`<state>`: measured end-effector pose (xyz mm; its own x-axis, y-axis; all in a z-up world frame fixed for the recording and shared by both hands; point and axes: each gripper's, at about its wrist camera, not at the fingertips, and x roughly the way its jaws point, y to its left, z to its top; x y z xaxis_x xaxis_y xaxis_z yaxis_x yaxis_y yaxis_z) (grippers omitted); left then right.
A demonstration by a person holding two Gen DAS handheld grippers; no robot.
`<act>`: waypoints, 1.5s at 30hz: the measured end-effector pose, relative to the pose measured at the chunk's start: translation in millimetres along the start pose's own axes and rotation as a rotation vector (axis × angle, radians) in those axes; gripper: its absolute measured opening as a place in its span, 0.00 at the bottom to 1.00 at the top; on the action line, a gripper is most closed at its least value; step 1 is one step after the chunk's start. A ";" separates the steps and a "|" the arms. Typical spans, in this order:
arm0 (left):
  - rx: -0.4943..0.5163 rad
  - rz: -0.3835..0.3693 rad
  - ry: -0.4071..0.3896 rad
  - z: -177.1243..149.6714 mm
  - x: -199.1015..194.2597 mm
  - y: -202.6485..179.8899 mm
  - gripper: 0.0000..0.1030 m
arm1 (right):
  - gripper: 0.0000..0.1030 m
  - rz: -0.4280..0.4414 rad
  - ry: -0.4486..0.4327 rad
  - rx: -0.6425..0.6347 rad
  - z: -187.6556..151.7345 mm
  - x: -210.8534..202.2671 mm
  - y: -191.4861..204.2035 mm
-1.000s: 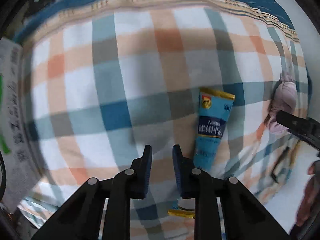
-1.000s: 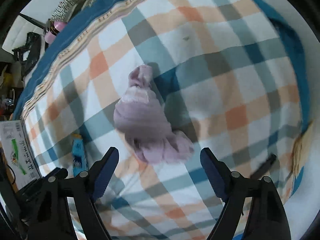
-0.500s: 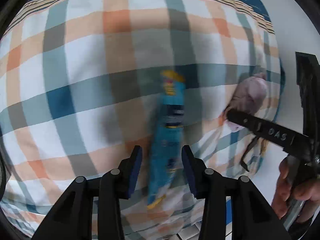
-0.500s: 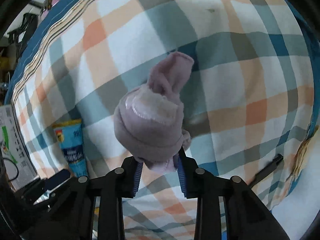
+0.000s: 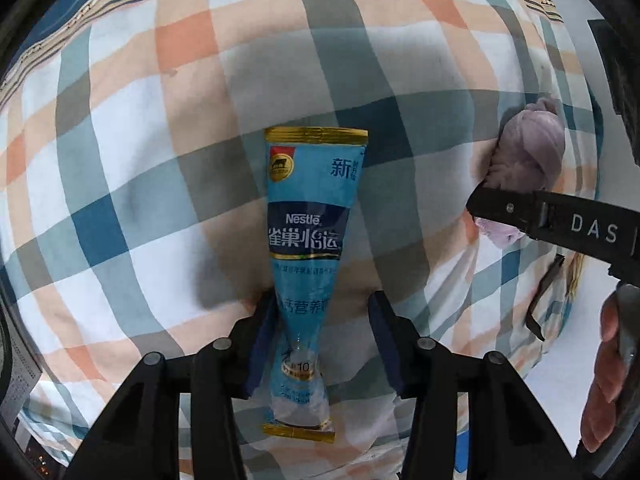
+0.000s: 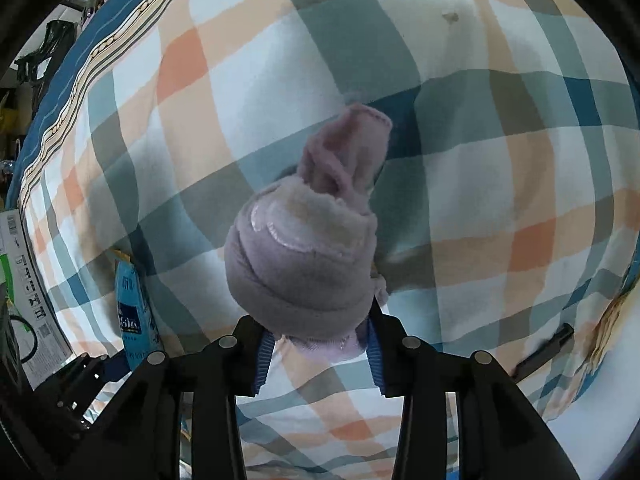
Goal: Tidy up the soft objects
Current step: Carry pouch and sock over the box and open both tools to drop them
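Observation:
A blue Nestle soft pouch (image 5: pixel 306 240) with gold ends lies on the plaid sheet (image 5: pixel 140 184). My left gripper (image 5: pixel 320 336) straddles its lower half, jaws partly open, the left pad touching it and the right pad apart. A rolled lilac fleece sock bundle (image 6: pixel 304 256) sits in my right gripper (image 6: pixel 320 344), whose pads press its lower end. The bundle also shows in the left wrist view (image 5: pixel 524 156), with the right gripper's black finger (image 5: pixel 532 216) across it. The pouch shows at the left in the right wrist view (image 6: pixel 134 308).
The plaid sheet ends in a blue patterned border (image 6: pixel 76 76) at the far left. A black flat object (image 6: pixel 544 350) lies near the sheet's right edge. A printed cardboard box (image 6: pixel 28 292) stands at the left. A hand (image 5: pixel 616 368) holds the right gripper.
My left gripper opened and moved over the pouch, which now lies between its jaws. My right gripper closed on the sock bundle and holds it.

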<state>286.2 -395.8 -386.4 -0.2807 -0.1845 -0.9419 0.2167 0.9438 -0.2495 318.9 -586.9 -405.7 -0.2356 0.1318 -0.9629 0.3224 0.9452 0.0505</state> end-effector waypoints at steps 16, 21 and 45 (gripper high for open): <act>0.012 -0.022 -0.078 -15.4 -48.7 23.2 0.13 | 0.26 -0.011 -0.054 0.008 -33.7 -23.6 -8.5; -0.006 -0.062 -0.125 -22.3 -77.0 29.2 0.13 | 0.26 0.021 -0.091 -0.008 -48.8 -46.2 -1.3; -0.255 -0.091 -0.380 -124.9 -226.1 196.2 0.13 | 0.26 0.230 -0.202 -0.380 -173.2 -154.0 208.8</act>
<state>275.4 -134.7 -194.3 0.0846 -0.3124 -0.9462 -0.0434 0.9475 -0.3167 263.8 -358.1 -201.0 -0.0030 0.3251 -0.9457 -0.0213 0.9455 0.3251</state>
